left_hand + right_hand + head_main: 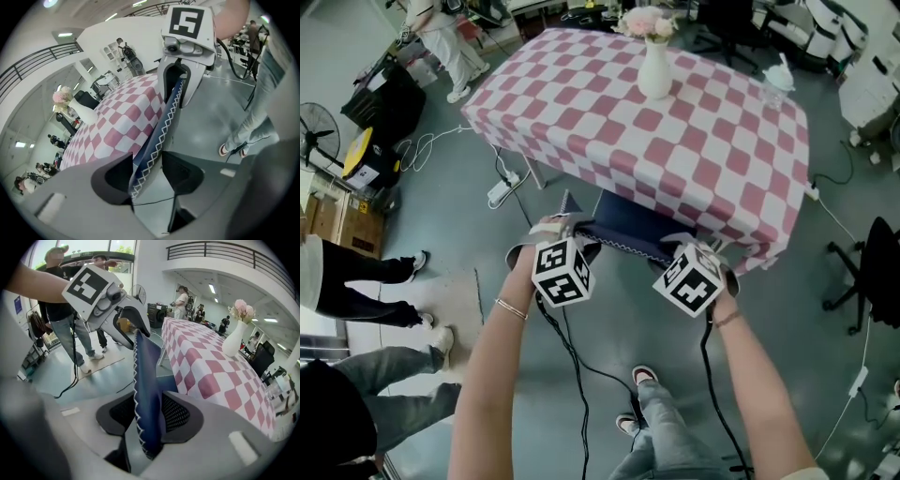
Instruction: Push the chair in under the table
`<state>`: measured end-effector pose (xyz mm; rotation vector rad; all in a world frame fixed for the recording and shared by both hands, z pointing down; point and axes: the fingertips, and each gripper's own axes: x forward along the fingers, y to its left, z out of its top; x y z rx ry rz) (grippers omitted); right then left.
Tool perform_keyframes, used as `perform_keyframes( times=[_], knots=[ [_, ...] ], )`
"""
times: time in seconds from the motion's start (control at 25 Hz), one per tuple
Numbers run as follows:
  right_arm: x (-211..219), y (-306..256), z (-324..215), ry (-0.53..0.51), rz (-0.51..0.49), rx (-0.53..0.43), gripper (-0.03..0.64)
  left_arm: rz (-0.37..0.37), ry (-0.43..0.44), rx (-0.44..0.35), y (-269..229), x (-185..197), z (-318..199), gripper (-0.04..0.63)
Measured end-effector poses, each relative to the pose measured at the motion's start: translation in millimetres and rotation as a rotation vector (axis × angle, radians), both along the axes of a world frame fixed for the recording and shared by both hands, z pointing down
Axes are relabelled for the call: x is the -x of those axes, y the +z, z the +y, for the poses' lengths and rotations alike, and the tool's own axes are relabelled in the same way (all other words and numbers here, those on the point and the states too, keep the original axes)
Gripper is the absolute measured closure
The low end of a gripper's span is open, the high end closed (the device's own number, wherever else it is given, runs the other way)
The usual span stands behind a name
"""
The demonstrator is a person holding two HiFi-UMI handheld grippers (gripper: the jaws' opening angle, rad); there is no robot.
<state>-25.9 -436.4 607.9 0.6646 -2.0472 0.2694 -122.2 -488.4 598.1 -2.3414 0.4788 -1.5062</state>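
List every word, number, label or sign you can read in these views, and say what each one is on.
No text can be read in any view.
Left marker cube and right marker cube: black-and-white square patterns only, no letters or digits.
White label on the yellow-and-black machine on the floor: too small to read.
Blue sign in the background of the right gripper view: too blurred to read.

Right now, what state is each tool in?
Left tool: open, chair back between its jaws, not clamped.
Right tool: open, chair back between its jaws, not clamped.
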Motion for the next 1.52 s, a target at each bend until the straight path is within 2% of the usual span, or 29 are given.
perform_keyframes(
  times=[0.12,0.2,0.36,0.44,0.56,0.72,0.8,0.88,0.96,1.04,1.12,1.2,1.36,1.52],
  knots=[
    [-0.3,-27.3,5.6,0.007,-0.073,-0.029,0.480,0.095,-0.063,0.008,-24.2,4.4,12.5,0.399],
    [-1.6,-53.1,9.8,0.040,-0.162,-0.044,0.481,0.169,-0.091,0.023,-40.3,2.5,26.8,0.399],
    [-16.2,-106.5,20.2,0.145,-0.333,-0.101,0.482,0.375,-0.164,0.047,-80.9,-9.0,57.6,0.399],
    [-31.1,-132.0,24.2,0.219,-0.406,-0.156,0.482,0.505,-0.236,0.040,-109.6,-14.0,65.5,0.399],
    [-56.7,-170.8,36.3,0.362,-0.538,-0.252,0.482,0.658,-0.402,0.014,-147.6,-10.9,77.7,0.399],
    [-91.3,-213.4,67.5,0.537,-0.686,-0.369,0.483,0.815,-0.579,-0.046,-188.7,-0.3,104.5,0.408],
    [-107.4,-227.5,86.9,0.613,-0.740,-0.406,0.483,0.894,-0.654,-0.112,-212.0,7.8,117.9,0.416],
    [-121.9,-237.0,106.8,0.674,-0.770,-0.439,0.485,0.976,-0.727,-0.195,-236.1,19.2,131.0,0.431],
    [-135.7,-241.5,130.5,0.734,-0.759,-0.479,0.486,1.054,-0.796,-0.239,-254.0,32.0,149.6,0.449],
    [-151.9,-243.5,156.6,0.816,-0.739,-0.517,0.505,1.103,-0.866,-0.245,-261.1,43.6,171.5,0.483],
    [-168.2,-243.6,182.8,0.893,-0.730,-0.540,0.596,1.119,-0.935,-0.240,-257.7,53.4,193.6,0.536],
    [-179.4,-240.6,208.8,0.937,-0.715,-0.548,0.606,1.119,-0.983,-0.240,-248.8,60.8,215.8,0.594],
    [-194.1,-228.6,256.9,0.979,-0.685,-0.545,0.606,1.128,-1.001,-0.243,-236.5,65.2,256.4,0.594],
    [-199.4,-216.6,295.6,1.010,-0.649,-0.535,0.606,1.112,-0.983,-0.233,-227.8,63.3,286.1,0.595]
  ],
)
